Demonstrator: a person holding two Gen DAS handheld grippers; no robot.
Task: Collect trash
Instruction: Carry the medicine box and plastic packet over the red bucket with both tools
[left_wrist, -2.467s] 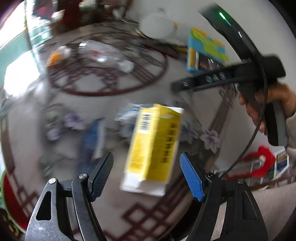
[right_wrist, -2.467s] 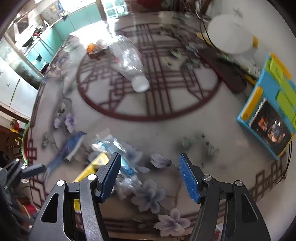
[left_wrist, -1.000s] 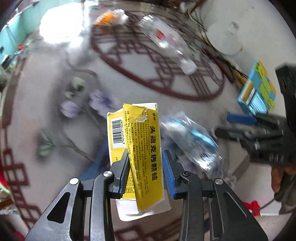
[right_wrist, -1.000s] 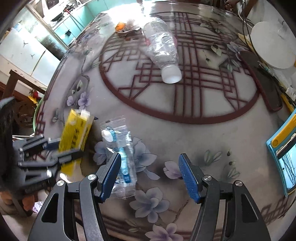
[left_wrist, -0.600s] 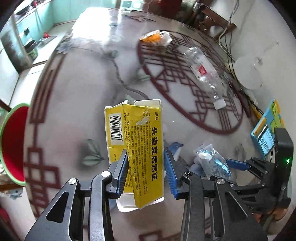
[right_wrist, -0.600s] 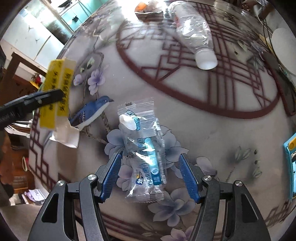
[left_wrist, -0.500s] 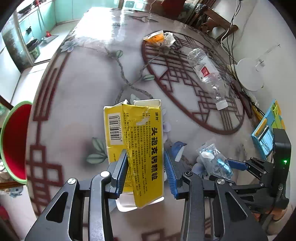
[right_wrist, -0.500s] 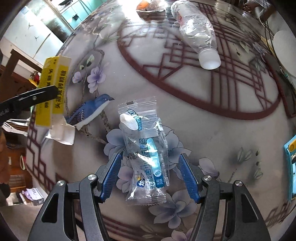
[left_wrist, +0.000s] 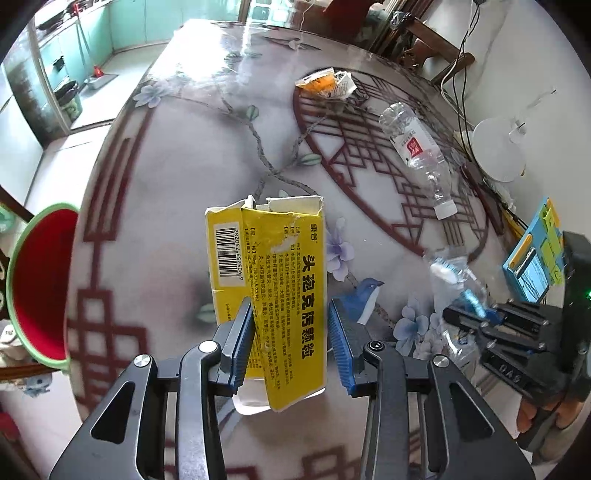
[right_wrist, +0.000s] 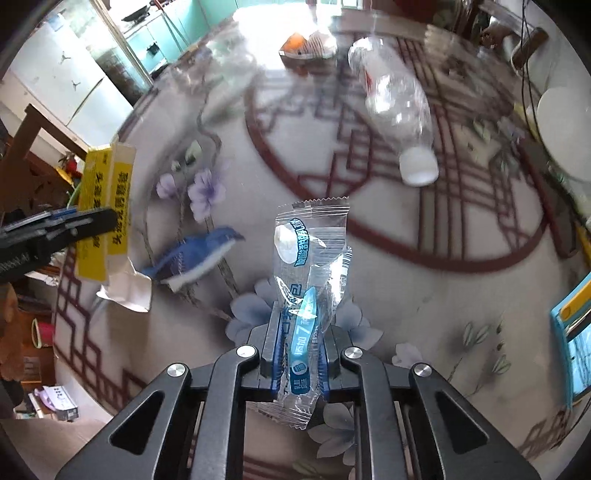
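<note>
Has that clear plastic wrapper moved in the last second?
Yes. The clear wrapper lay flat on the table's flower pattern; now it is lifted off it, clamped upright in the right gripper.

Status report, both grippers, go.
Left gripper shut on yellow carton. Right gripper shut on clear wrapper. Plastic bottle, orange wrapper on table. Red bin left, unobstructed.

The yellow carton (left_wrist: 284, 295) is matt printed cardboard, torn and rough along its top edge. The wrapper (right_wrist: 310, 295) is clear, crinkled, glossy plastic film. The bottle (left_wrist: 417, 147) is transparent ribbed plastic with a paper-looking label. The desk (left_wrist: 166, 192) is smooth and glossy, perhaps glass-topped. Each hand-held gripper (left_wrist: 290, 343) (right_wrist: 297, 354) is matt black plastic with ridged blue pads.
</note>
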